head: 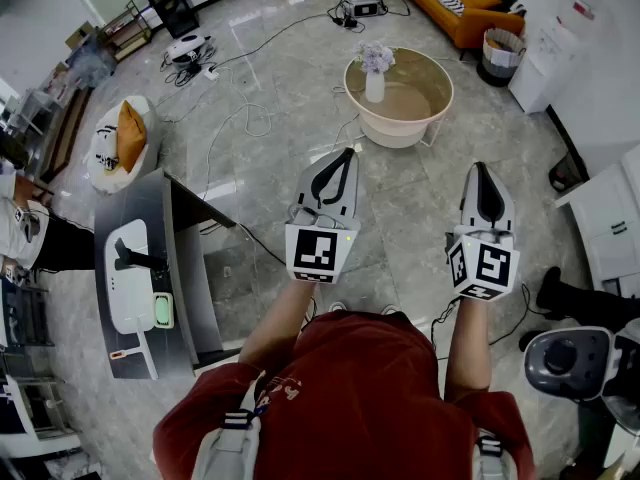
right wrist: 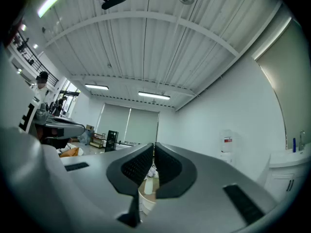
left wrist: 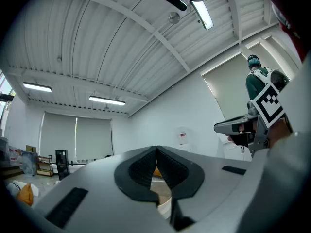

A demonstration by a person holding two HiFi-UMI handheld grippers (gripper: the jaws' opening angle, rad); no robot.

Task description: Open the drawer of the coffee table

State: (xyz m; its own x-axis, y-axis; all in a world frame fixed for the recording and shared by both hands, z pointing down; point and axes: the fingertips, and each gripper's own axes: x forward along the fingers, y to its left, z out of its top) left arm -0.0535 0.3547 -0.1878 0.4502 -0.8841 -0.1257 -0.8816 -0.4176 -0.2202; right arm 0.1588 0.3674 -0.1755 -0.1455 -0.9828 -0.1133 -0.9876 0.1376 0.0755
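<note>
A vase tops the round coffee table beyond floor cables. The left gripper and right gripper hover level, jaws together, empty.

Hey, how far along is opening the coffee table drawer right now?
Done: nothing visible. No open drawer shows on the round coffee table, which stands some way ahead with a vase on top. In hand: the left gripper and right gripper are held in the air facing it, jaws together, both empty. Left: walk up, find the drawer front, grip it and pull.
</note>
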